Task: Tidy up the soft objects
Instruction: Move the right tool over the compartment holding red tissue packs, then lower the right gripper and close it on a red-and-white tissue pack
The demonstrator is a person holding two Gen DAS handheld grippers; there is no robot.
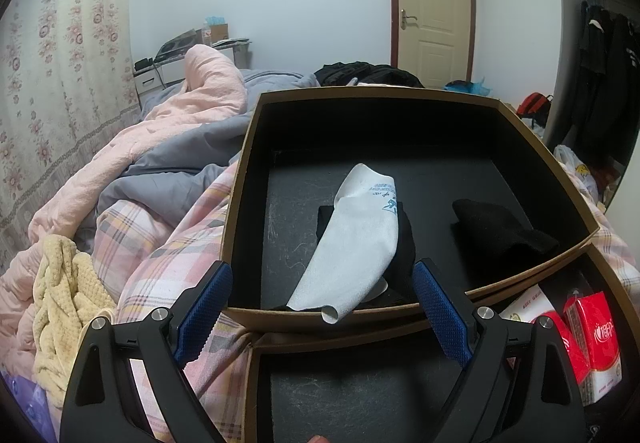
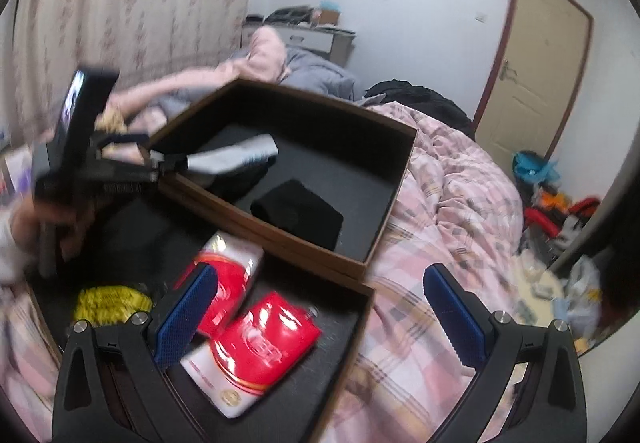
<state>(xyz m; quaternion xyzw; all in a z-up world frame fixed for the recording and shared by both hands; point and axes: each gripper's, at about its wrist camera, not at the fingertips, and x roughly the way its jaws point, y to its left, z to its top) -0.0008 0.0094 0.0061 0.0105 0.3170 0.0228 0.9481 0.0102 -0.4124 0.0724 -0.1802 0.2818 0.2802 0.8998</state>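
A white sock (image 1: 356, 239) lies in the far brown box (image 1: 240, 179), on top of a black sock (image 1: 406, 239). Its near end hangs over the box's front wall. My left gripper (image 1: 324, 309) stands open just in front of that wall, with the sock's end between its blue pads (image 1: 208, 307) and touching neither. A second black sock (image 1: 500, 231) lies at the box's right. In the blurred right wrist view, my right gripper (image 2: 322, 317) is open over the near box's corner (image 2: 360, 295). Nothing is gripped. The white sock (image 2: 236, 155) and black sock (image 2: 300, 211) show beyond it.
The near box holds red tissue packs (image 2: 264, 339) and a yellow pack (image 2: 112, 303). Both boxes rest on a bed with a pink plaid quilt (image 2: 440, 223). A yellow towel (image 1: 64, 303) lies at the left. A door (image 1: 432, 3) and hanging clothes (image 1: 604, 75) stand behind.
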